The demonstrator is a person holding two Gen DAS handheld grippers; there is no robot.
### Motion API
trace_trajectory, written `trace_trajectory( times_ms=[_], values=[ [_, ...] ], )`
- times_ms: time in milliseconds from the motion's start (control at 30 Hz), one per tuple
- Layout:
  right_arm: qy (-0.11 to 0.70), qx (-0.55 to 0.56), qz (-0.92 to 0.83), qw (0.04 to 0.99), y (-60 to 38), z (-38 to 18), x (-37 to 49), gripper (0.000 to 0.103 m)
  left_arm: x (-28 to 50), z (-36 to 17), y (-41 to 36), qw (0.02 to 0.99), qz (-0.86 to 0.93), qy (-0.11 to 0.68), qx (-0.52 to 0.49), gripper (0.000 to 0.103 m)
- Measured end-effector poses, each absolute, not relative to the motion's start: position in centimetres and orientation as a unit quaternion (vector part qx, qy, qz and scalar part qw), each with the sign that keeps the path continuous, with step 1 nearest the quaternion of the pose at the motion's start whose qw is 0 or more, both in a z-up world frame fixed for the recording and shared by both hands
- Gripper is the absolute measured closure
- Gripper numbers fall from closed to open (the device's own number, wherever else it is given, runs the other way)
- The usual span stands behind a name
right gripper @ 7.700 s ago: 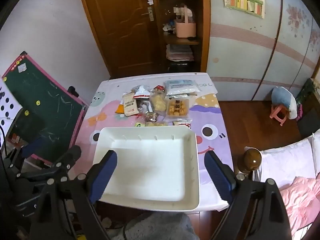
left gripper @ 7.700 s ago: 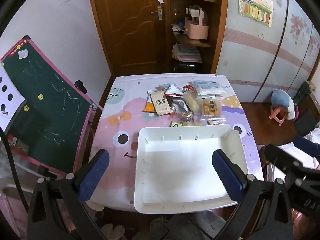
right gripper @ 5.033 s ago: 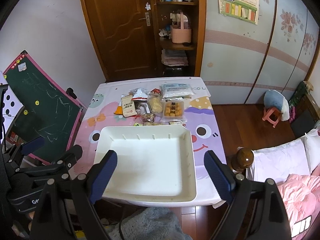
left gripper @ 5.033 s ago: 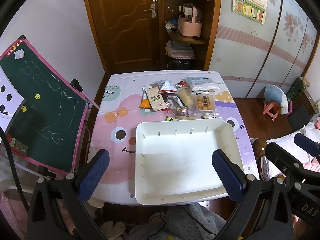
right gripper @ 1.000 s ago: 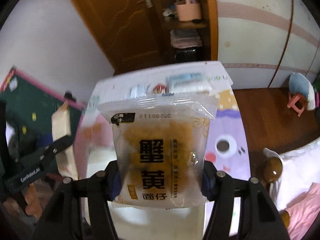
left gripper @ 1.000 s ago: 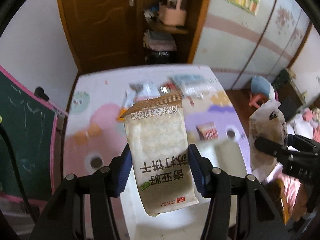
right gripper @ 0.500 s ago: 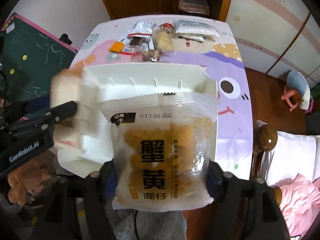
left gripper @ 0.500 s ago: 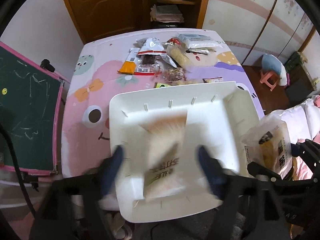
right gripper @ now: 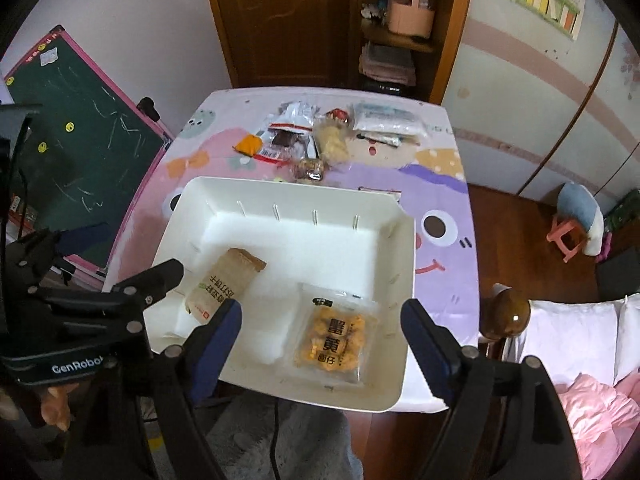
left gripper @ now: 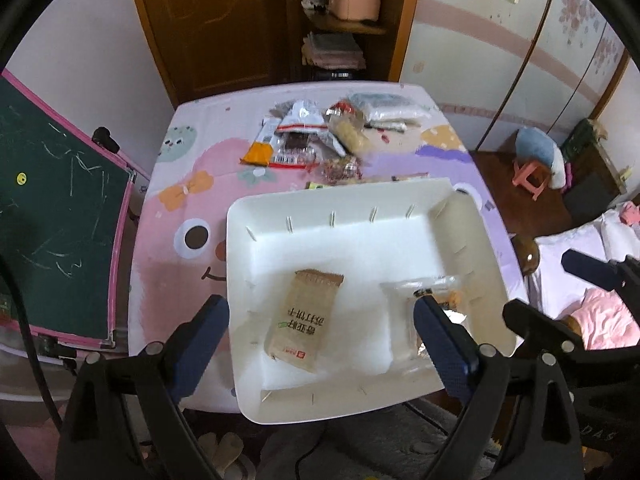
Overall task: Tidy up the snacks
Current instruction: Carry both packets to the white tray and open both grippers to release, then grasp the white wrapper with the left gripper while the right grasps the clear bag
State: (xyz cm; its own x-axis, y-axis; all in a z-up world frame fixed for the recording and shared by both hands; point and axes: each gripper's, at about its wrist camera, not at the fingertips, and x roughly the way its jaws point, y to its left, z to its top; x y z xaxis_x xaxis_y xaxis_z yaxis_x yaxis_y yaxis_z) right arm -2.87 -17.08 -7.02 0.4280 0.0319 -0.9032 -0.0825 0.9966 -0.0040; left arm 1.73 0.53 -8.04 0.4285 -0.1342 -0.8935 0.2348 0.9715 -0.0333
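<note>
A white tray (left gripper: 340, 240) (right gripper: 300, 240) sits on the near part of the table. In it lie a brown cracker packet (left gripper: 304, 320) (right gripper: 224, 284) on the left and a clear packet of yellow snacks (right gripper: 336, 340) (left gripper: 424, 292) on the right. My left gripper (left gripper: 318, 308) hangs above the cracker packet, jaws opening, its pads off the packet. My right gripper (right gripper: 322, 312) hovers over the yellow packet, jaws also opening and holding nothing. A pile of loose snack packets (left gripper: 320, 136) (right gripper: 316, 136) lies beyond the tray.
The table wears a pink and purple cartoon cloth (left gripper: 180, 200). A green chalkboard (left gripper: 60, 208) leans at the left. To the right are a bed with pink bedding (right gripper: 592, 400), a brown bedpost knob (right gripper: 506, 316) and a small pink stool (right gripper: 564, 236).
A second ago each gripper was shut on a packet. Both have come over the tray and opened, and the two packets now lie in the tray.
</note>
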Motion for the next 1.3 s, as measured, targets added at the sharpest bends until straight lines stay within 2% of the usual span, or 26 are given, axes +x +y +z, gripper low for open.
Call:
trace_trajectory(
  times_ms=[600,1300],
  values=[
    [0.495,-0.003,0.026,0.869,-18.7,-4.0,-4.6,0.021,0.1,-4.2,-0.4,0.877,-0.122,0.464,0.041,0.01],
    [0.463,0.041,0.018,0.885,-21.6,-1.5,-2.7,0.021,4.2,-1.4,0.3,0.872,-0.129,0.472,0.014,0.01]
  ],
)
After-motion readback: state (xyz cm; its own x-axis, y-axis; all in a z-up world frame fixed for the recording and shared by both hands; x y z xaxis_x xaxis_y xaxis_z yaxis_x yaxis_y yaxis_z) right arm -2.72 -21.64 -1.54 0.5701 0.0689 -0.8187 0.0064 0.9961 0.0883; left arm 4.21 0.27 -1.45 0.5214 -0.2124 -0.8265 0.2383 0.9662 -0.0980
